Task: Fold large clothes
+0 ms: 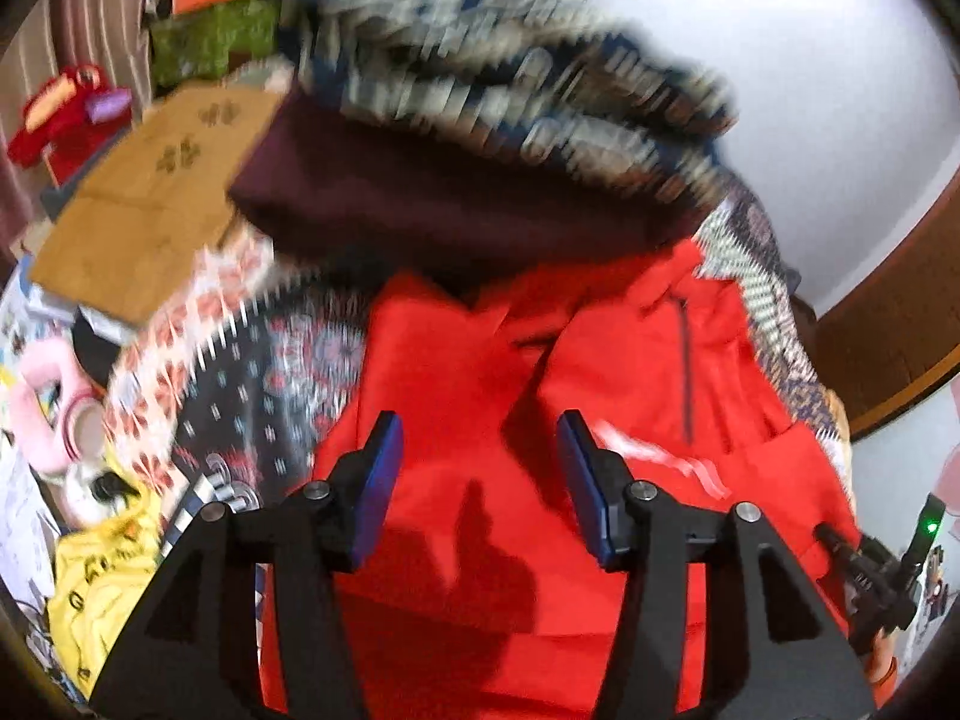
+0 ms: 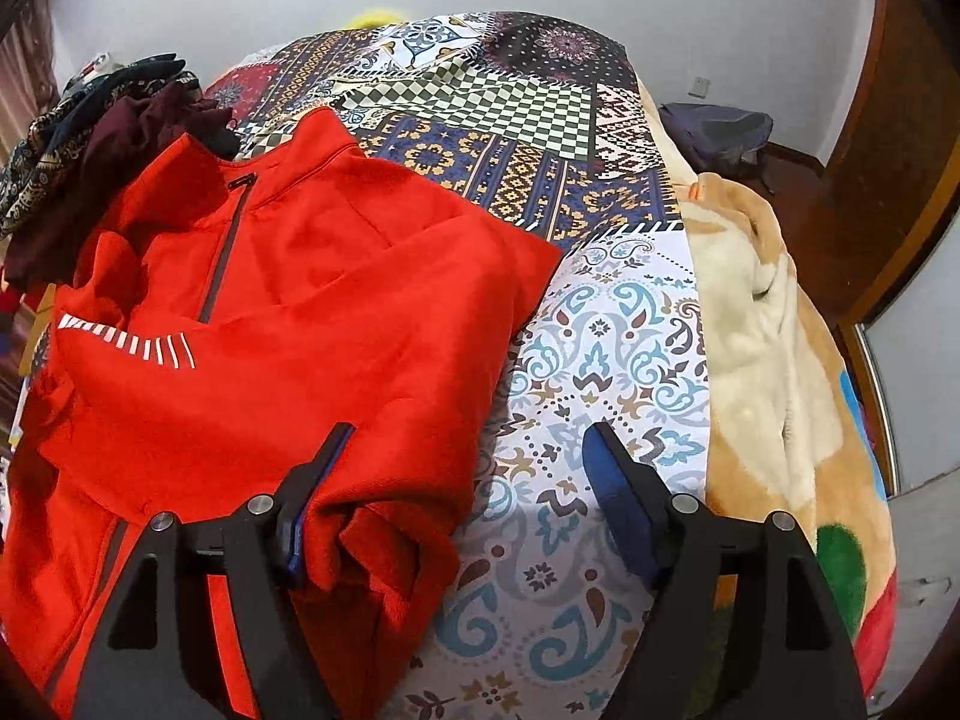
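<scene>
A red zip-neck jacket (image 2: pixel 300 300) lies spread on a patchwork bedspread (image 2: pixel 510 114), collar toward the far end. It has a dark zipper and a band of white stripes (image 2: pixel 126 345) on the left. My right gripper (image 2: pixel 471 432) is open at the jacket's near right corner. A bunched red fold touches its left pad, and the right pad stands apart over the bedspread. In the left wrist view, which is blurred, my left gripper (image 1: pixel 480 426) hangs open above the red jacket (image 1: pixel 480 360). Nothing is between its fingers.
A maroon garment (image 1: pixel 420 198) and a dark patterned cloth (image 1: pixel 510 60) are heaped beyond the collar. A cardboard box (image 1: pixel 150 192) and a yellow garment (image 1: pixel 102 564) lie to the left. A beige plush blanket (image 2: pixel 768 330) covers the bed's right side, by wooden furniture (image 2: pixel 888 150).
</scene>
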A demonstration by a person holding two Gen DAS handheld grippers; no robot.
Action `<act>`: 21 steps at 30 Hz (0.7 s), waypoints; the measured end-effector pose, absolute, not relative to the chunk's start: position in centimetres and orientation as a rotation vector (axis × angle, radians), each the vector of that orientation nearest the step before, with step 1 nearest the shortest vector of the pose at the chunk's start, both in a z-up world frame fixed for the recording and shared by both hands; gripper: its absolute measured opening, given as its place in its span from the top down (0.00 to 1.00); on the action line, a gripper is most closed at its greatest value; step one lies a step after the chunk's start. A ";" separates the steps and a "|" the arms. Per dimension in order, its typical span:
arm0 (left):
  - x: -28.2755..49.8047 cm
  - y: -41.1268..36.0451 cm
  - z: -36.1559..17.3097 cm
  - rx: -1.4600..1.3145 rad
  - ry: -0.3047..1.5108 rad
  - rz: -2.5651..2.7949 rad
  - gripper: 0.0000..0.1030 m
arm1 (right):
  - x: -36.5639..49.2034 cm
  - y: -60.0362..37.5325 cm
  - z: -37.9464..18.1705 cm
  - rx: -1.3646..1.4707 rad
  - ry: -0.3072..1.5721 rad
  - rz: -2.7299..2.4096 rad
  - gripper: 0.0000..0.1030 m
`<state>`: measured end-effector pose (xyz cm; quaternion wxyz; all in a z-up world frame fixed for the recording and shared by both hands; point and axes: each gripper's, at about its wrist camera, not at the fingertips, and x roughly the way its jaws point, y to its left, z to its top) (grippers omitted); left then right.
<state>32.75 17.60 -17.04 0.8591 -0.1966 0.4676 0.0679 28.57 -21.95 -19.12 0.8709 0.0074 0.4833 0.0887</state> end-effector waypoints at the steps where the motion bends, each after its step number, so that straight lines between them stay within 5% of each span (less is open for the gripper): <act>1: 33.0 17.5 -17.9 -0.422 1.005 0.138 0.49 | 28.6 -21.9 -19.2 0.014 1.009 0.183 0.29; 9: 36.3 14.9 -24.3 -0.486 1.189 0.036 0.49 | 28.5 -21.9 -19.4 0.012 1.003 0.185 0.26; 21: 41.9 5.5 -23.3 -0.315 1.158 -0.080 0.49 | 28.6 -21.8 -19.7 0.011 0.992 0.197 0.22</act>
